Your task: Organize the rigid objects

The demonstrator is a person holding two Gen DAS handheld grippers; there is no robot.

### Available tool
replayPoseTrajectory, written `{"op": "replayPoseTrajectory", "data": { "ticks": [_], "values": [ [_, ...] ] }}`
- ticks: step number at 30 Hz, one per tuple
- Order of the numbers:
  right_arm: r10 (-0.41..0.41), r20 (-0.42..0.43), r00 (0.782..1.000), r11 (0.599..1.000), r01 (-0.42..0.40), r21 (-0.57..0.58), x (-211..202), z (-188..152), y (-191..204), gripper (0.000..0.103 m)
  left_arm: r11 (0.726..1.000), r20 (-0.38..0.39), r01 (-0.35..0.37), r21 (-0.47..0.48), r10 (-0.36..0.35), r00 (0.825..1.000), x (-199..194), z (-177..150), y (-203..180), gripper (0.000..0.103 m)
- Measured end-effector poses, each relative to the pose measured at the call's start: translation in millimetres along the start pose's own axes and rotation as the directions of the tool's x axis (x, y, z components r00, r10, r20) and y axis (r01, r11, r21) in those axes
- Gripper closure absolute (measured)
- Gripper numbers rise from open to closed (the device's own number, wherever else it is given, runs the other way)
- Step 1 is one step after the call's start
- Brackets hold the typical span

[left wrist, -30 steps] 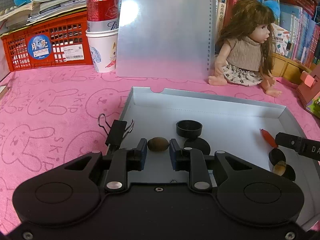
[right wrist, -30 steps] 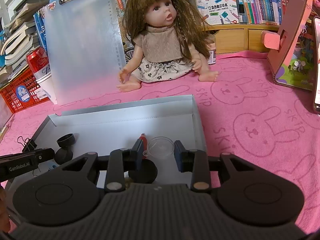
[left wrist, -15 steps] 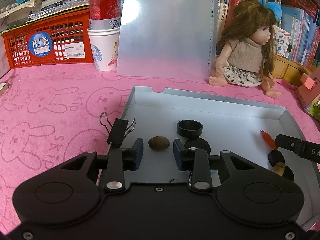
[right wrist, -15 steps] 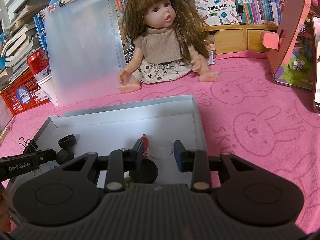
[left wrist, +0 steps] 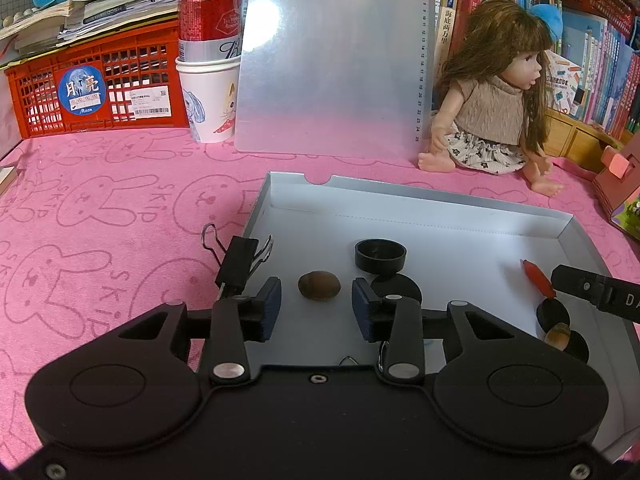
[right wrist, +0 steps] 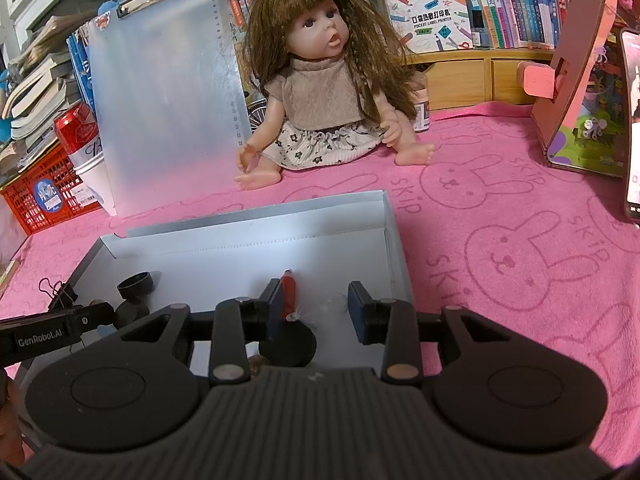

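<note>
A shallow white tray (left wrist: pixel 420 200) lies on the pink cloth and holds small objects. My left gripper (left wrist: pixel 316 304) is open over its near left part, with a brown nut (left wrist: pixel 319 285) lying between the fingers. A black cap (left wrist: pixel 380 254) and a black disc (left wrist: pixel 398 286) lie just right of it. My right gripper (right wrist: pixel 316 312) is open over the tray's (right wrist: pixel 394 232) right side, with a clear round lid (right wrist: pixel 326 308) lying between the fingers. A red crayon (right wrist: pixel 289 292) lies by its left finger. A black disc (right wrist: pixel 288 346) sits below.
A black binder clip (left wrist: pixel 240 260) is clipped on the tray's left edge. A doll (left wrist: pixel 492 108), a translucent clipboard (left wrist: pixel 336 56), a paper cup with a red can (left wrist: pixel 208 100) and a red basket (left wrist: pixel 96 88) stand behind. A cardboard toy house (right wrist: pixel 580 80) stands at right.
My left gripper has opened wider around the brown nut. In the right wrist view the clear lid has dropped lower between the fingers and lies in the tray.
</note>
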State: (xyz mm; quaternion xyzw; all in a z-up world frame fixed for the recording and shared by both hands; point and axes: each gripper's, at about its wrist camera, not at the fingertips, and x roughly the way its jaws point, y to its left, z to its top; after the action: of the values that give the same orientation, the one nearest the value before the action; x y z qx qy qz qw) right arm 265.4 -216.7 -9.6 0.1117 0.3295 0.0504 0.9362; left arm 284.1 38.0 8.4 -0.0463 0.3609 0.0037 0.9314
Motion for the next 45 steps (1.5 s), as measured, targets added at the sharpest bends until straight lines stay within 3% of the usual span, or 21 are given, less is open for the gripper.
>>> {"op": "replayPoseTrajectory", "data": {
  "ticks": [25,30,45],
  "values": [
    [-0.036,0.052,0.998,0.998,0.039,-0.057,-6.5,-2.4,6.9,0.031,0.999,0.042,0.005,0.054,-0.007,0.999,-19.0,-5.5,-12.7,0.047],
    [-0.050,0.080,0.996,0.996,0.056,-0.074,-13.6,-2.2,9.3,0.022,0.996,0.062,0.018,0.084,-0.023,0.998,-31.5,-7.5,-20.9,0.045],
    [-0.031,0.139,0.990,0.987,0.052,-0.151,-46.0,-6.7,22.7,0.018,0.993,0.090,0.055,0.100,-0.064,0.994,-65.5,-14.3,-31.7,0.042]
  ]
}}
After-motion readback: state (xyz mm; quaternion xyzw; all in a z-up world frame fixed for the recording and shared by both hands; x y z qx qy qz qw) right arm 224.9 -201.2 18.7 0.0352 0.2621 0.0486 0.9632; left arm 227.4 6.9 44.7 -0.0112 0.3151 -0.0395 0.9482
